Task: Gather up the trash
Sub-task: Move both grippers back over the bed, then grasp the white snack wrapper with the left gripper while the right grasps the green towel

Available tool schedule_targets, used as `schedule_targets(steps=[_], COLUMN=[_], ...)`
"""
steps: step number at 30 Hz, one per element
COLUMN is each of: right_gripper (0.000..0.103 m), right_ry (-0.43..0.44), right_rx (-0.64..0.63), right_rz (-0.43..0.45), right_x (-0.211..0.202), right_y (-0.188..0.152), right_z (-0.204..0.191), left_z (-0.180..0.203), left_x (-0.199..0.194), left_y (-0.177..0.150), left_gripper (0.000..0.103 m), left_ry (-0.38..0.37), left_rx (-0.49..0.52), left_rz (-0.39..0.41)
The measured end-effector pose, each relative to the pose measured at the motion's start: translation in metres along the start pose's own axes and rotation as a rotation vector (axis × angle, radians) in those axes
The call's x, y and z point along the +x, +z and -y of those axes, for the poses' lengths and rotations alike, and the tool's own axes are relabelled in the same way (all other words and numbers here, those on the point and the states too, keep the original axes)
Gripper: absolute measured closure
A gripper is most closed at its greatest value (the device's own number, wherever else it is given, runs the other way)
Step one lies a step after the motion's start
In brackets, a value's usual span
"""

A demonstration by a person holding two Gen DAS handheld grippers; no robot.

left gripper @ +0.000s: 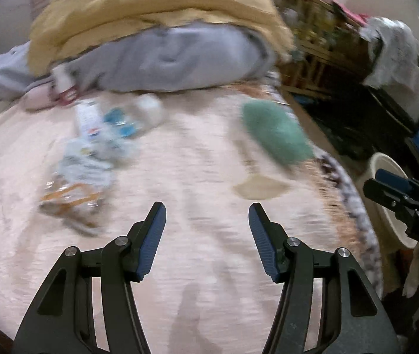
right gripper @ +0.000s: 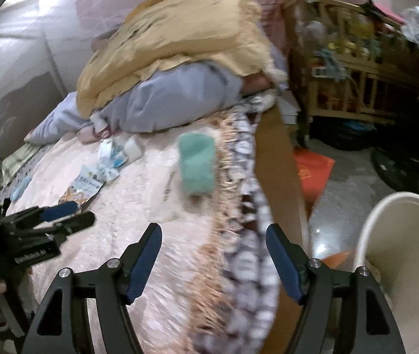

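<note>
- The left gripper (left gripper: 207, 211), black with ribbed blue pads, hung over the pale pink quilted bedspread (left gripper: 179, 265) with its jaws apart and nothing between them.
- The right gripper (right gripper: 213, 231), of the same make, was held above the patterned fringed edge of the bed (right gripper: 247, 236); its jaws stood wide and empty.
- The trash lay on the bedspread ahead of the left gripper and to its left: a crumpled clear wrapper with orange print (left gripper: 70, 194) nearest, then a heap of white and blue printed wrappers (left gripper: 103, 129) further up the bed, all blurred.
- In the right wrist view the same litter (right gripper: 106, 162) lay well to the left of the right gripper, just beyond the left gripper's tips.
- A teal-green folded cloth (right gripper: 196, 165) rested near the bed's right edge, apart from the wrappers.
- A cream round plastic bin (right gripper: 404, 259) stood on the floor just beside the bed, to the right of the right gripper.
- A mustard-yellow blanket (left gripper: 150, 8) lay piled over a grey-lavender pillow (left gripper: 174, 59) at the head of the bed.
- A wooden slatted crib (right gripper: 348, 67) full of clutter stood beyond the bed on the right.
</note>
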State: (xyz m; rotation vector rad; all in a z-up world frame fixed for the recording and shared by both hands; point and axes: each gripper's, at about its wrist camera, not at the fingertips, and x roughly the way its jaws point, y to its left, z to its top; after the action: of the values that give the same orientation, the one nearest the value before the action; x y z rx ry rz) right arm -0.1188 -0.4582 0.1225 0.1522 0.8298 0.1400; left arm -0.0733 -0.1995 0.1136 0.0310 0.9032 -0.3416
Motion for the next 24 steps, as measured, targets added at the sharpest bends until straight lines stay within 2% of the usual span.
schedule_targets(steps=[4, 8, 13, 17, 21, 22, 23, 24], right_gripper=[0.031, 0.026, 0.025, 0.025, 0.026, 0.028, 0.043, 0.052], right_ry=[0.017, -0.021, -0.063, -0.086, -0.095, -0.092, -0.089, -0.083], right_rx=[-0.022, -0.093, -0.145, -0.172, -0.198, -0.206, -0.214, -0.226], right_rz=[-0.031, -0.044, -0.059, -0.087, -0.098, -0.099, -0.097, -0.099], right_x=[0.028, 0.059, 0.093, 0.121, 0.144, 0.148, 0.151, 0.154], right_y=[0.010, 0.031, 0.055, 0.066, 0.070, 0.070, 0.069, 0.069], right_z=[-0.017, -0.032, -0.035, -0.031, -0.029, -0.030, -0.031, -0.033], left_z=[-0.055, -0.098, -0.144, -0.163, -0.172, -0.173, -0.172, -0.171], left_x=[-0.005, -0.006, 0.011, 0.039, 0.065, 0.071, 0.076, 0.078], left_y=[0.001, 0.006, 0.012, 0.015, 0.018, 0.018, 0.018, 0.017], left_gripper=[0.046, 0.046, 0.042, 0.042, 0.042, 0.042, 0.042, 0.043], left_ry=[0.036, 0.061, 0.082, 0.094, 0.064, 0.058, 0.051, 0.043], left_rx=[-0.081, -0.142, -0.201, -0.219, -0.248, -0.249, -0.248, -0.246], left_rz=[-0.002, 0.003, -0.018, -0.067, -0.110, -0.121, -0.131, -0.135])
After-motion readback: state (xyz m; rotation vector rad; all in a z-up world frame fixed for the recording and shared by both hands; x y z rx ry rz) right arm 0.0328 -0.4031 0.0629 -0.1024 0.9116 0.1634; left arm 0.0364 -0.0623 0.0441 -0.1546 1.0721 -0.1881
